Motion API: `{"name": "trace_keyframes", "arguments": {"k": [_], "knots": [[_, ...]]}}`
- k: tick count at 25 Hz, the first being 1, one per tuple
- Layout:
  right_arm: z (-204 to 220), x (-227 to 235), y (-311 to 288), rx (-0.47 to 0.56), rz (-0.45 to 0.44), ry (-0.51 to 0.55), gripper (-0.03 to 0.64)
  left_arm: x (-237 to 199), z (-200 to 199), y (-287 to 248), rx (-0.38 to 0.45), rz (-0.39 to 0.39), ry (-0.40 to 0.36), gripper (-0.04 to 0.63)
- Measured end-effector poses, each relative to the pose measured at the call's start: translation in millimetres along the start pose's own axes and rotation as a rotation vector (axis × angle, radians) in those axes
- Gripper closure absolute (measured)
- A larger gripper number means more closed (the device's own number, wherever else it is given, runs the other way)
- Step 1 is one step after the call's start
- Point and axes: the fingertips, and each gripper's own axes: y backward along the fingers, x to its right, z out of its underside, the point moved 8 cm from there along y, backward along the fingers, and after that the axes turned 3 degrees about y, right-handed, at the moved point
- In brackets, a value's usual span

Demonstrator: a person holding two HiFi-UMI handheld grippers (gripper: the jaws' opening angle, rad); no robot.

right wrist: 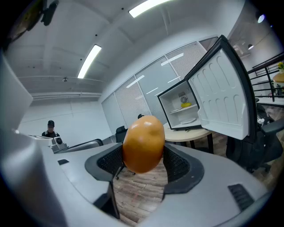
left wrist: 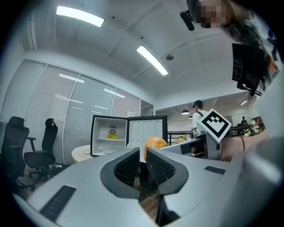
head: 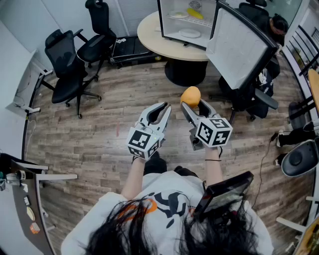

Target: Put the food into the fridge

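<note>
The right gripper (head: 194, 105) was clenched on an orange-yellow fruit (right wrist: 143, 142), its two jaws set wide and pressing the fruit's sides, with the fruit sticking up above the pads. Just to its left the left gripper (head: 163, 106) was held at about the same height, its jaws drawn almost together with only a thin slit between them and nothing in it. Both were held out in front of the person over the wooden floor (head: 124, 107), near each other but not touching. The fruit was thus in the air, well apart from the small fridge (head: 164, 25) that stood on the far side on a round table (head: 149, 32). The fridge door (head: 238, 47) was swung wide open to the right, showing a white inside. On the upper shelf lay a yellow item (head: 195, 13), and lower down a white plate (head: 190, 34). Far to the left, black office chairs (head: 67, 64) stood on the floor near the wall.
</note>
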Motion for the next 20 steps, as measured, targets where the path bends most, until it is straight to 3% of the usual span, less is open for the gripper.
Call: {"name": "trace_keyframes", "arguments": {"k": [20], "knots": [[2.0,1.8,-2.0,0.005,-0.029,-0.017,0.327,2.2,-1.8,5.0,0.009,-0.03,-0.007,0.555]]}}
